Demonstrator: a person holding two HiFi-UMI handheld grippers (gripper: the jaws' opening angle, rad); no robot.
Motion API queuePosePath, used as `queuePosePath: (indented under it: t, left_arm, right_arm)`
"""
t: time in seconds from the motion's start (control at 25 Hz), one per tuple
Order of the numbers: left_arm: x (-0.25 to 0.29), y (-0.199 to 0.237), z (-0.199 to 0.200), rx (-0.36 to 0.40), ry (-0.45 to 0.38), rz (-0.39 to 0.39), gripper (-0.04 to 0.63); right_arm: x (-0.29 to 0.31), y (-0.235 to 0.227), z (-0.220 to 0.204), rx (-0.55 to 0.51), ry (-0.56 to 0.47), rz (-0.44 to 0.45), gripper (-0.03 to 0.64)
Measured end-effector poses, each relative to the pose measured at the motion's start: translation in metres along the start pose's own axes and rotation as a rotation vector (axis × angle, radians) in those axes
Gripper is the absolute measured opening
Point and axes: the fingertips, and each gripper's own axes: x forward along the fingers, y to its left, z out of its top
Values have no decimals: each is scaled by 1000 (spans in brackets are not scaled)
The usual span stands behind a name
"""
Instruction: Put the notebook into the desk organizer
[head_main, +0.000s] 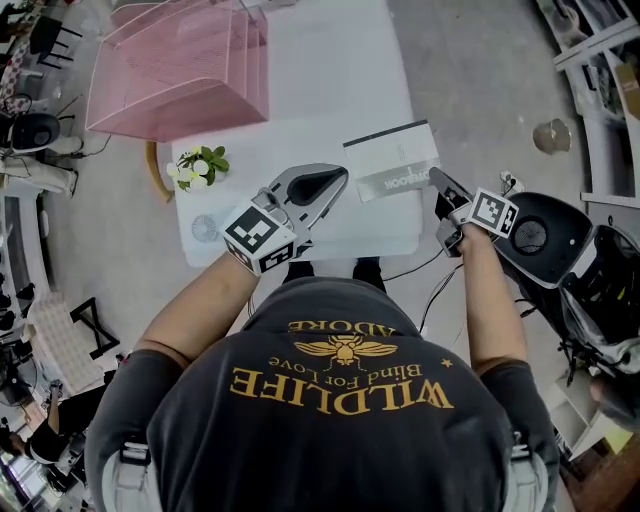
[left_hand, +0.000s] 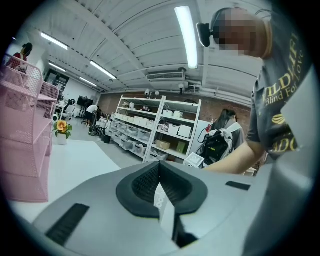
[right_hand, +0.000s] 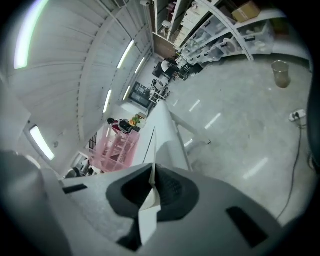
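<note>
Dark T-shirt (head_main: 340, 420) fills the near part of the head view. Left gripper (head_main: 338, 178): jaws together, pads meeting at the tip, nothing visibly gripped. Its tip is right at the left edge of the notebook (head_main: 392, 160), touching or just above, can't tell. In the left gripper view a white sliver (left_hand: 164, 212) with grey print shows in the slit behind the pads, unclear what it is. Right gripper (head_main: 437, 178), rolled on its side: jaws clamped on the notebook's right edge. The right gripper view shows a thin white edge pinched between the pads; from above the bite point is hidden under the jaws. Notebook: thin, white-grey cover, dark strip along the far edge, grey lettering toward the near edge, too small to read. It looks flat on the white desk (head_main: 330, 90), near-right part, close to the right edge. Near desk edge hidden by grippers and torso. Further left, a small flower pot (head_main: 200, 165), and near it a pale round thing (head_main: 205, 228), hard to make out. Far left: pink wire desk organizer (head_main: 180, 70), well apart from the notebook, top cut off by the frame.
</note>
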Motion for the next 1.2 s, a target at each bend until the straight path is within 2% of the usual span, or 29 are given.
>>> queuePosePath:
  t: [0.12, 0.2, 0.4, 0.64, 0.92, 1.2]
  left_arm:
    - [-4, -8, 23, 10, -22, 13, 0]
    - [-11, -7, 41, 19, -37, 20, 0]
    - [-42, -12, 126, 56, -126, 60, 0]
    - [-63, 5, 168, 95, -191, 145, 0]
    - [-135, 49, 202, 136, -236, 261, 0]
    - [-210, 94, 217, 180, -260, 364, 0]
  right_arm:
    - [-25, 37, 22, 34, -69, 106, 8]
    - [-37, 62, 40, 28, -113, 143, 8]
    - [-70, 166, 102, -48, -194, 221, 8]
    - [-61, 233, 153, -125, -240, 342, 8]
    - [6, 343, 191, -176, -260, 478, 8]
    - [102, 429, 185, -193, -227, 558, 8]
